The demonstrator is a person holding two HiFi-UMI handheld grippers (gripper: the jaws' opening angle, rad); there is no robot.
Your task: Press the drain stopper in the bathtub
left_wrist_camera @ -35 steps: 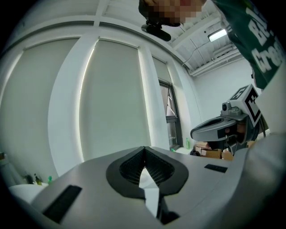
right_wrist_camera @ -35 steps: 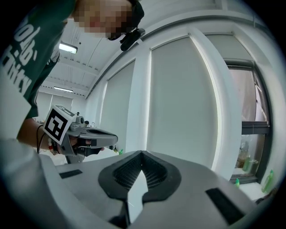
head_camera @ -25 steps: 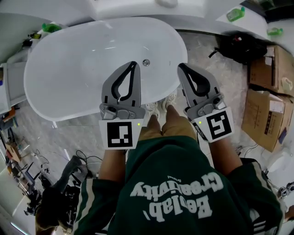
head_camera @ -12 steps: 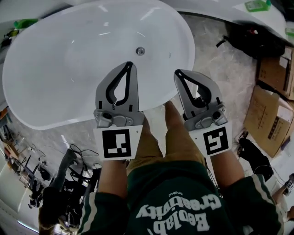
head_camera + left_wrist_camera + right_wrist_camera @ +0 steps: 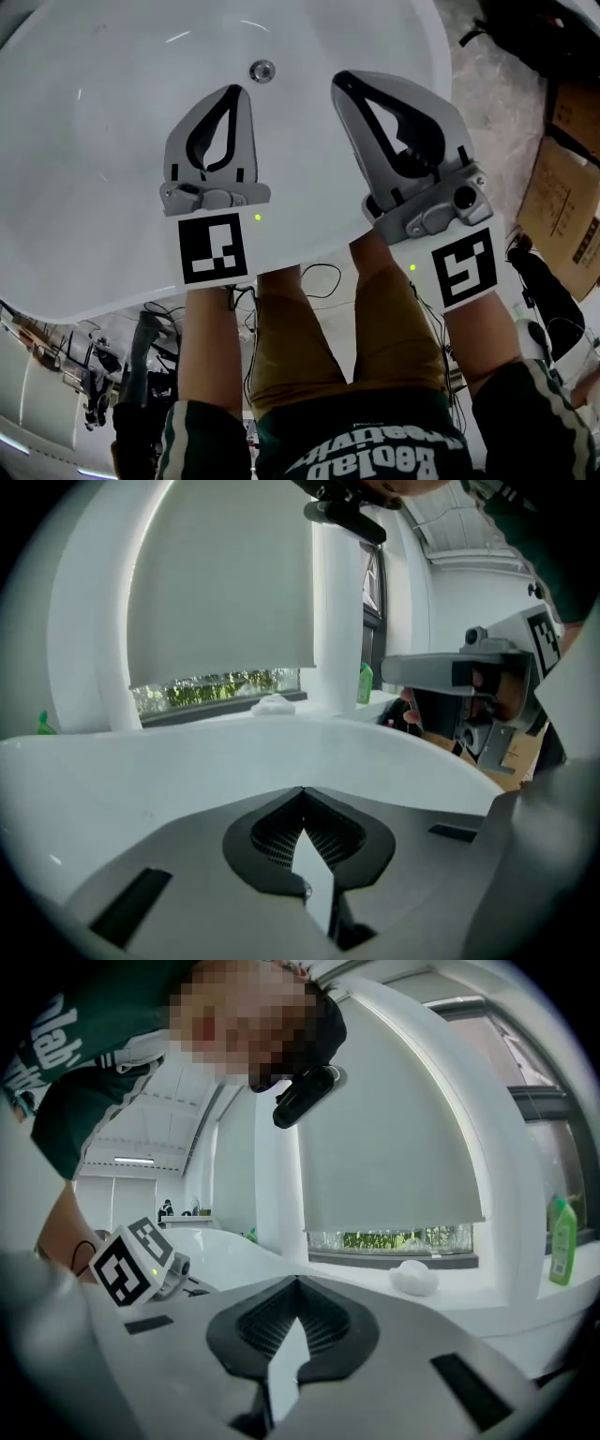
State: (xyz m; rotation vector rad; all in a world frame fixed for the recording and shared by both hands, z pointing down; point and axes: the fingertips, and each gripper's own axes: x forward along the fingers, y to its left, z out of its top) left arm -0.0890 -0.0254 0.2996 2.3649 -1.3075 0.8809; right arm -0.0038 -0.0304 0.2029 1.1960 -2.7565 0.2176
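The white bathtub [image 5: 84,187] fills the upper left of the head view. Its round metal drain stopper [image 5: 262,69] sits on the tub floor near the top. My left gripper [image 5: 234,91] hangs over the tub with its jaws shut on nothing, its tip just below and left of the stopper. My right gripper [image 5: 339,80] is also shut and empty, its tip to the right of the stopper, above the tub's near side. In the left gripper view the tips [image 5: 302,789] meet before the tub's rim [image 5: 187,752]. The right gripper view shows its tips [image 5: 298,1279] closed.
Cardboard boxes [image 5: 572,197] and a black bag [image 5: 544,37] lie on the floor to the right of the tub. Cables [image 5: 309,277] run by my legs. A green bottle [image 5: 561,1241] stands on the window sill behind the tub.
Both grippers have dropped toward the tub, which now looks much larger. The left gripper's tip has come close to the drain stopper. Both stay shut.
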